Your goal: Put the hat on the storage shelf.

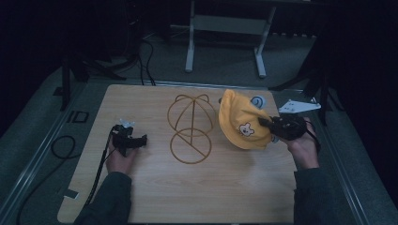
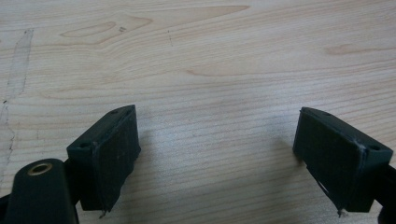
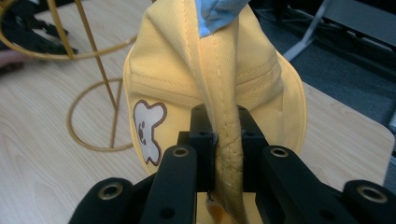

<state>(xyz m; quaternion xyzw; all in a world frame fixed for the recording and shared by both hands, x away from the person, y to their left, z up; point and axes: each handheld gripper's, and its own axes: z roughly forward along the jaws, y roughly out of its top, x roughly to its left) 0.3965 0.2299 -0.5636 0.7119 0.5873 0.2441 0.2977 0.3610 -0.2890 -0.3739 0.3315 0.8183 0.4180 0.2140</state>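
The right gripper (image 3: 227,140) had its fingers clenched on a folded seam of the yellow cap (image 1: 241,121), pinching the doubled cloth so that the cap hung from the grip, bunched and tilted, over the tabletop (image 1: 155,192) toward its right edge. It sat just beside the gold wire hat stand (image 1: 190,127), which stood near the middle of the far half of the tabletop, a domed frame on a ring base; I judged the cap was being held by its edge so that it could be carried over and draped on that dome. A scrap of blue showed at the cap's top, and a white bear patch (image 3: 148,130) outlined in brown was stitched on its front. The patch carried a small face but no lettering I could read, and I saw no brand or writing on the cap or the stand. The left gripper (image 2: 217,154) rested low over bare wood near the left edge, its fingers released and standing wide apart with nothing between them, apparently waiting its turn, perhaps to steady the stand.
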